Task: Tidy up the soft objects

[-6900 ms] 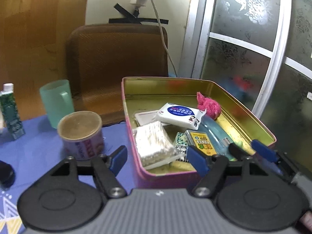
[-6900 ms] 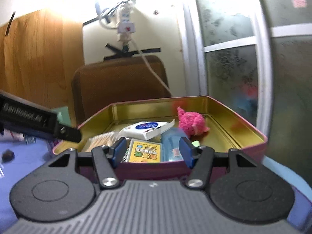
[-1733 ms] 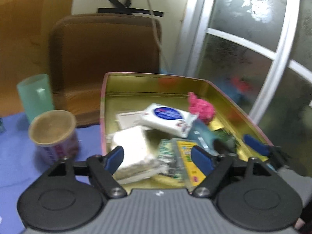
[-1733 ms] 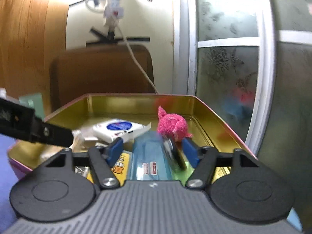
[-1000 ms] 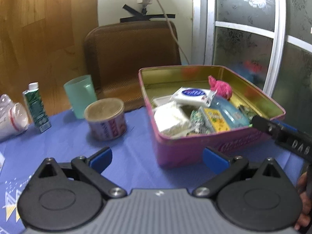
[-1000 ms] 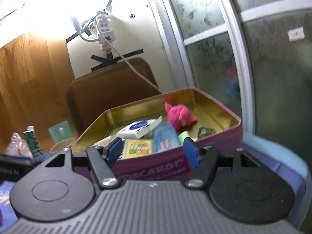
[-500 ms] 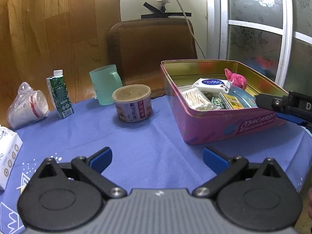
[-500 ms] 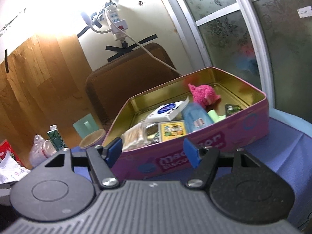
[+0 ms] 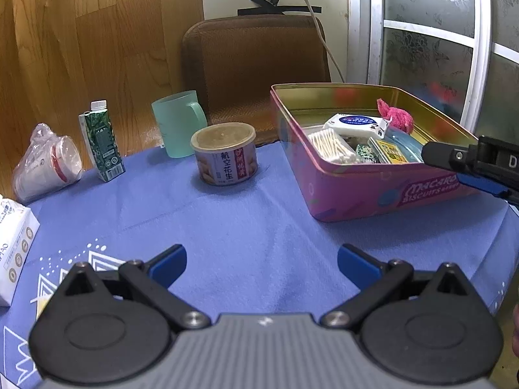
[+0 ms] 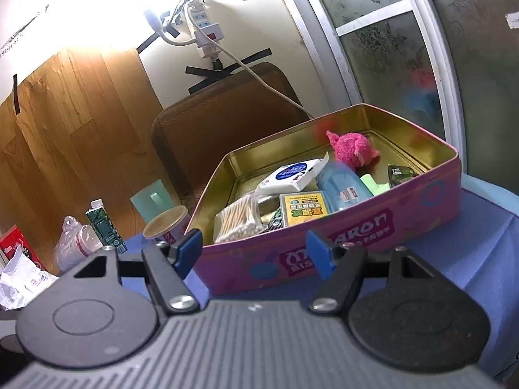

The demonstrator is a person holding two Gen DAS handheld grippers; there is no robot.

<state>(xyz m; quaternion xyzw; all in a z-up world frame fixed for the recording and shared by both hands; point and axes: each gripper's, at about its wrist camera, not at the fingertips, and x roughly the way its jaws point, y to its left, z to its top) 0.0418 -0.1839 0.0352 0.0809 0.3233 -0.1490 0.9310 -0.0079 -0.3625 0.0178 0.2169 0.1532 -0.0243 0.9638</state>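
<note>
A pink biscuit tin [image 9: 373, 191] [image 10: 340, 243] stands on the blue tablecloth at the right. It holds a pink fluffy toy [image 9: 397, 116] [image 10: 352, 149], a white tissue pack [image 9: 355, 122] [image 10: 292, 175], a bag of cotton swabs [image 9: 329, 144] [image 10: 238, 218], a blue pouch [image 10: 340, 186] and a yellow card pack [image 10: 301, 209]. My left gripper [image 9: 261, 265] is open and empty, low over the cloth, well short of the tin. My right gripper [image 10: 254, 248] is open and empty, just in front of the tin's near wall; it also shows at the right edge of the left wrist view [image 9: 470, 165].
Left of the tin stand a lidded can [image 9: 225, 154], a green mug [image 9: 178, 123], a green carton [image 9: 102, 141] and a bagged stack of cups [image 9: 45, 162]. A white box [image 9: 13, 246] lies at the left edge. A brown chair back [image 9: 259, 64] is behind the table.
Both grippers have pulled back and out of the tin, which now sits farther away. Neither holds anything.
</note>
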